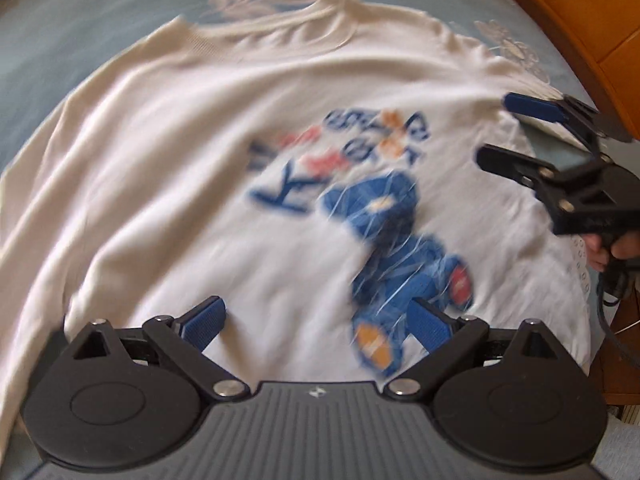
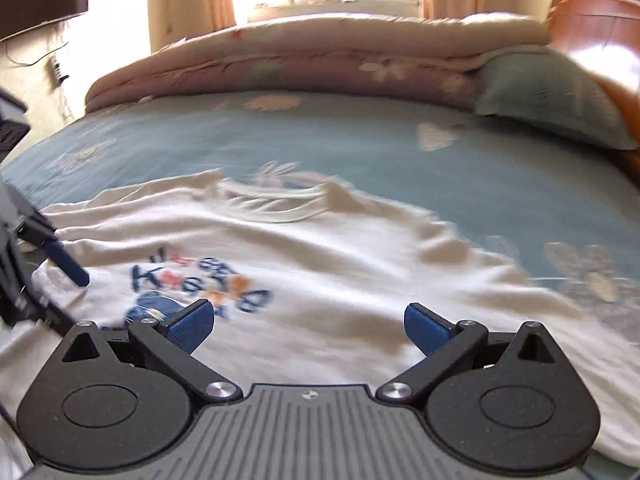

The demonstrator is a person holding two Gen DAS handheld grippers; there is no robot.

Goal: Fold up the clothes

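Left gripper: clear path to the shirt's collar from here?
Probably yes. The left gripper is open over the hem end of the shirt; the collar lies at the far end with only flat fabric between, though it needs a long reach.

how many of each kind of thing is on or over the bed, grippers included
white shirt: 1
folded quilt: 1
pillow: 1
grippers: 2, the left gripper and the right gripper, both with fingers open
total: 5
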